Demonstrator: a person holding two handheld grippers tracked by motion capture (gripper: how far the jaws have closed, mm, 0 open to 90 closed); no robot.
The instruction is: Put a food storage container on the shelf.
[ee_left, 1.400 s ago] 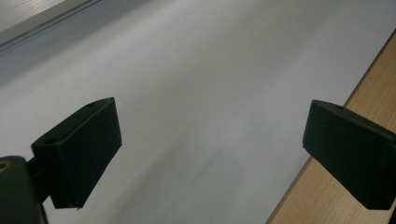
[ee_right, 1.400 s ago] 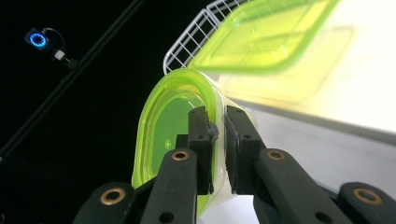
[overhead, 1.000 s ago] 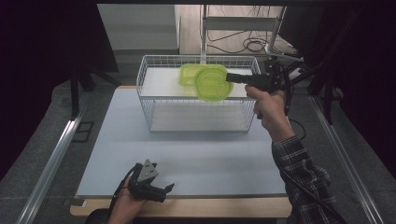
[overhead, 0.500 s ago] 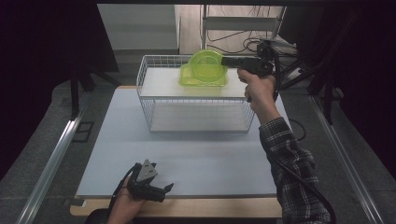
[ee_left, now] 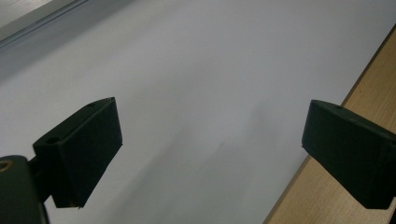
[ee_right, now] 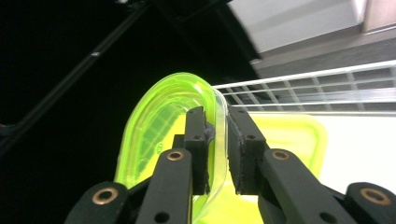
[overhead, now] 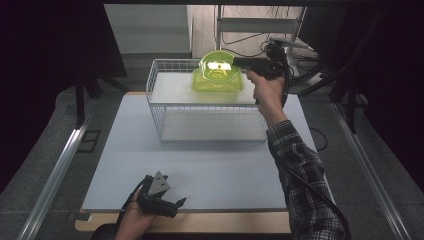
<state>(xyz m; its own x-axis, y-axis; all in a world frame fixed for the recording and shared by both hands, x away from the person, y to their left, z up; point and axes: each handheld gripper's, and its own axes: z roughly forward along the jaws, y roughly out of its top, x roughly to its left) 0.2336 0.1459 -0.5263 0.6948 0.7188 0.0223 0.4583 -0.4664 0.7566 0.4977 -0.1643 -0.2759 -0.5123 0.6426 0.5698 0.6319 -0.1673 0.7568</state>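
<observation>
The right gripper (overhead: 239,63) held a green bowl (overhead: 217,67) by its rim, tipped up over a green tub (overhead: 218,85) in the wire basket (overhead: 165,107). Its jaws had just opened a little. The left gripper (overhead: 172,205) rested wide open, holding nothing, by the table (overhead: 225,170) edge.

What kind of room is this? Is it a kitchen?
Probably not a kitchen; more likely a lab or recording workspace. A bare white table stands among dark curtains, black cables trail on the floor behind it, and a person works a black handheld right gripper over a white wire basket.
</observation>
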